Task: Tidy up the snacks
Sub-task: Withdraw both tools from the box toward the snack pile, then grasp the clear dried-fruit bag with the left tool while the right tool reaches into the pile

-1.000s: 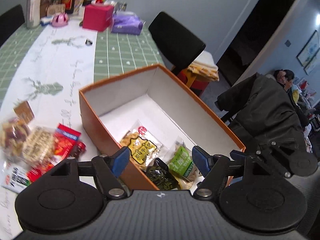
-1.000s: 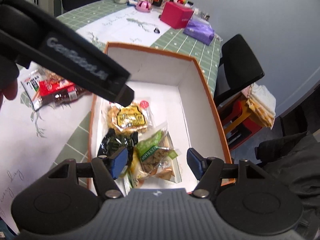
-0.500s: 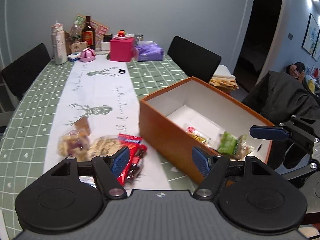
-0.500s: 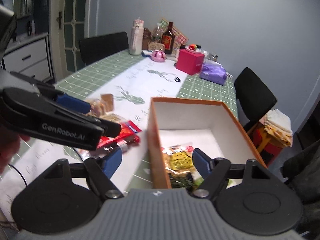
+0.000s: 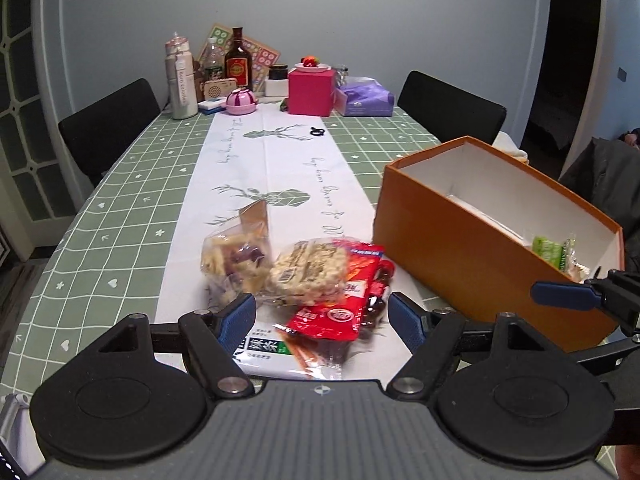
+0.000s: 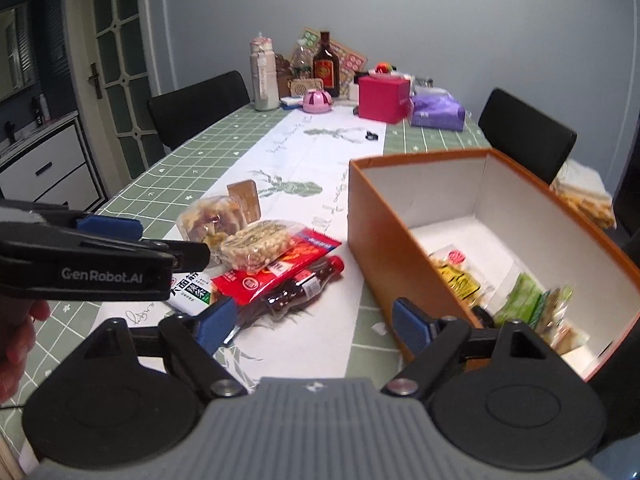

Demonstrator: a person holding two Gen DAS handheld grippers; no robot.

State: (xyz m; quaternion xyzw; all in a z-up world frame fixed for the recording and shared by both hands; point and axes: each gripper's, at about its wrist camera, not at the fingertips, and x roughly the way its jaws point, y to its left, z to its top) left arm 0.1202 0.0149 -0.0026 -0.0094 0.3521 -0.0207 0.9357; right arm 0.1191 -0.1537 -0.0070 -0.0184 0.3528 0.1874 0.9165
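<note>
An open orange box (image 5: 460, 248) (image 6: 384, 240) stands on the table at the right, with a yellow packet (image 6: 456, 272) and green packets (image 6: 524, 300) (image 5: 548, 250) inside. A heap of snacks lies left of it: a clear bag of mixed snacks (image 5: 234, 260) (image 6: 210, 220), a puffed rice cake (image 5: 308, 272) (image 6: 258, 244), a red packet (image 5: 344, 304) (image 6: 280, 272) and a white packet (image 5: 266, 350) (image 6: 190, 286). My left gripper (image 5: 322, 322) is open and empty, just before the heap. My right gripper (image 6: 308, 324) is open and empty, between heap and box.
Bottles (image 5: 182, 80), a pink box (image 5: 311, 91) and a purple tissue pack (image 5: 366, 100) crowd the table's far end. Black chairs (image 5: 108, 128) (image 5: 452, 112) stand on both sides. A small brown card (image 5: 254, 216) stands behind the heap.
Both grippers have pulled back and tilted up from looking down into the box to a level view over the table. The left one has swung left to face the snack heap.
</note>
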